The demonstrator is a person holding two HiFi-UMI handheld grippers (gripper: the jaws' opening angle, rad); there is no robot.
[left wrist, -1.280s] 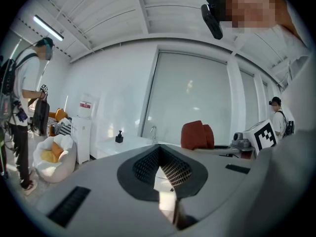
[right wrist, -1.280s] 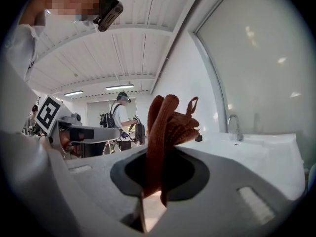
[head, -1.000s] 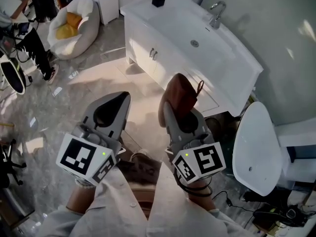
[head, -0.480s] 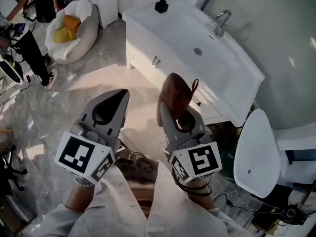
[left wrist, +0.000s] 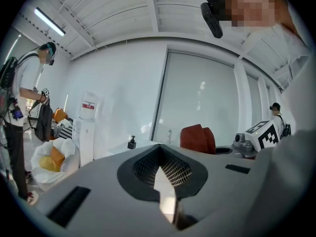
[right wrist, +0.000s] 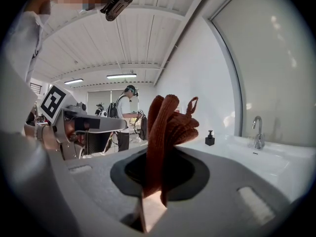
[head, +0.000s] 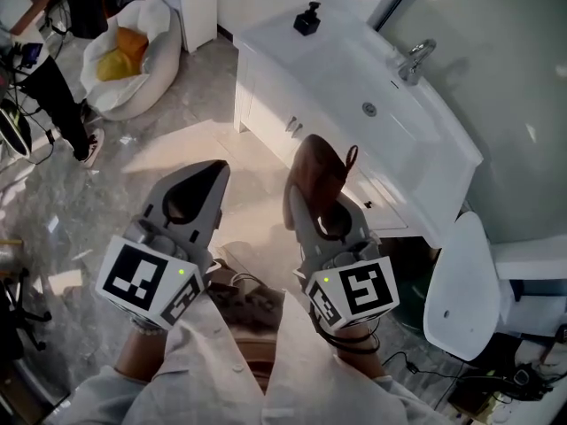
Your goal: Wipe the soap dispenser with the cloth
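Our left gripper closed and empty, our right gripper clamping one brown cloth, one black soap dispenser well apart.

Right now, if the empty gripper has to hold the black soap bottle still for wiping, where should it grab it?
Probably the blocky body of the soap bottle, not the thin pump, which looks too small to pinch. It stands upright near one end of the counter, so the left gripper, shut and empty, could open and come in from the room side.
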